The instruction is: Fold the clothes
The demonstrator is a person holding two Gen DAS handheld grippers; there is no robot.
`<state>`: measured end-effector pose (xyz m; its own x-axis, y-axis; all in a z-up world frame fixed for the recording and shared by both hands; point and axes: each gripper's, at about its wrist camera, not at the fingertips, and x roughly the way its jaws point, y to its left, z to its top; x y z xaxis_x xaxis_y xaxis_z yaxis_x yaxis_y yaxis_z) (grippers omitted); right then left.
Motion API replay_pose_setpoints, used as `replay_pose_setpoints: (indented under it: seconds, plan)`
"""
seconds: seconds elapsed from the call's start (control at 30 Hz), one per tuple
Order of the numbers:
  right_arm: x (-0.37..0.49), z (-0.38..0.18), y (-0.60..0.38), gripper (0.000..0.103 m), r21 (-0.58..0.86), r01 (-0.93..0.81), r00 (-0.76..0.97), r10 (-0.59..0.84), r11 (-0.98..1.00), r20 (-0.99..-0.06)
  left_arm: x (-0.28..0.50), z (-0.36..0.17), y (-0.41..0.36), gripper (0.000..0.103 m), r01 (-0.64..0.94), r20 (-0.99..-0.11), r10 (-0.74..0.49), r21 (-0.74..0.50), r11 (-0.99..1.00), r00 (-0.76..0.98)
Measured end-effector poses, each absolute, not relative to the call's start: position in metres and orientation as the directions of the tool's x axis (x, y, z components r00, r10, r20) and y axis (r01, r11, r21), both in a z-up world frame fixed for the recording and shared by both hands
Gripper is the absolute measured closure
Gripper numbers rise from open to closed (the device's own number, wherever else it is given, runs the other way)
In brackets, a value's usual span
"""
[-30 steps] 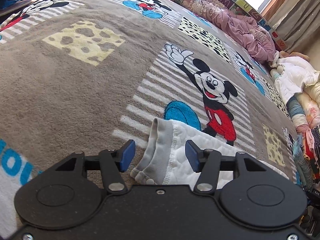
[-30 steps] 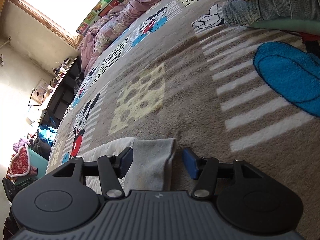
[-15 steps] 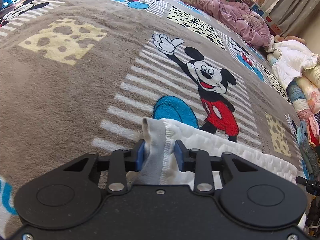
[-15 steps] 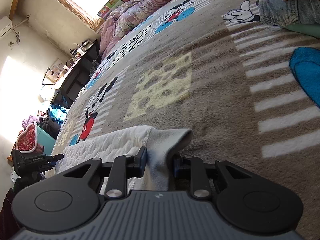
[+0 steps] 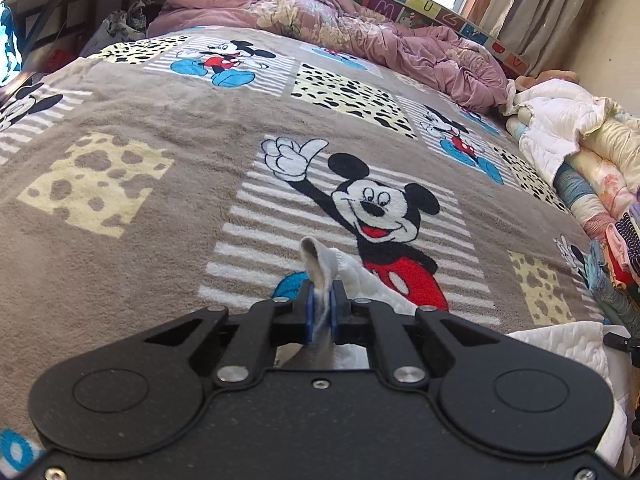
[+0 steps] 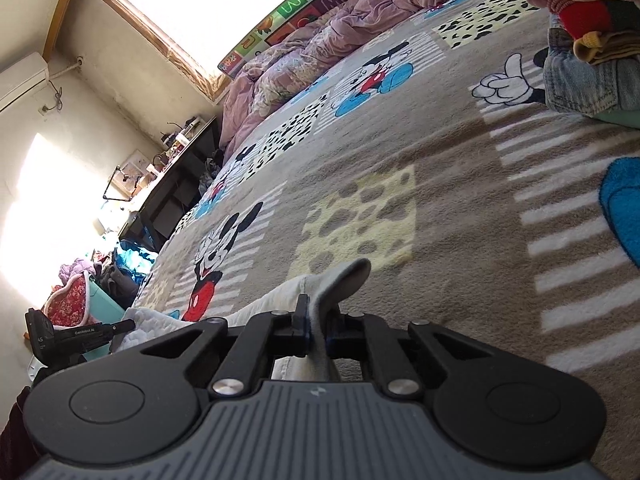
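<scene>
Brown cartoon blanket [image 5: 120, 280] carried the white quilted garment [image 5: 560, 340] near my end. Left gripper [image 5: 320, 312] and right gripper [image 6: 318, 328] each pinched a grey cuff; I judged a lift-and-fold forward due next.

The left gripper [image 5: 320, 310] is clamped tight, its blue-padded fingers [image 5: 308, 312] pinching a grey cuff [image 5: 318, 260]. The right gripper [image 6: 318, 330] (also pointing downward) is closed likewise on a grey cuff [image 6: 344, 280].
</scene>
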<state>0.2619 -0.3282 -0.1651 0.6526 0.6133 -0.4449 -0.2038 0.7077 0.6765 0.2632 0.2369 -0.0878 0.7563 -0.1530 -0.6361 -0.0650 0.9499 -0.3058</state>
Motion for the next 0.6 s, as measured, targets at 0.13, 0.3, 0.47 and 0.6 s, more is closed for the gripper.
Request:
replay_pose_setpoints:
  seconds: [0.13, 0.3, 0.47, 0.6]
  plan:
    - [0.265, -0.162, -0.332, 0.094, 0.677, -0.19, 0.681, 0.593, 0.711, -0.431, 0.276, -0.079, 0.237, 0.098, -0.058, -0.6, -0.152, -0.316, 0.947, 0.785]
    - [0.269, -0.165, -0.335, 0.094, 0.667, -0.174, 0.708, 0.563, 0.725, -0.427, 0.295, -0.078, 0.232, 0.098, -0.047, -0.577, -0.155, -0.32, 0.946, 0.802]
    - [0.271, -0.173, -0.339, 0.094, 0.666, -0.133, 0.732, 0.526, 0.734, -0.433, 0.311, -0.091, 0.227, 0.098, -0.054, -0.601, -0.141, -0.295, 0.954, 0.786]
    - [0.272, -0.182, -0.337, 0.094, 0.646, -0.107, 0.73, 0.501, 0.756, -0.465, 0.32, -0.109, 0.227, 0.098, -0.079, -0.641, -0.12, -0.274, 0.958, 0.758]
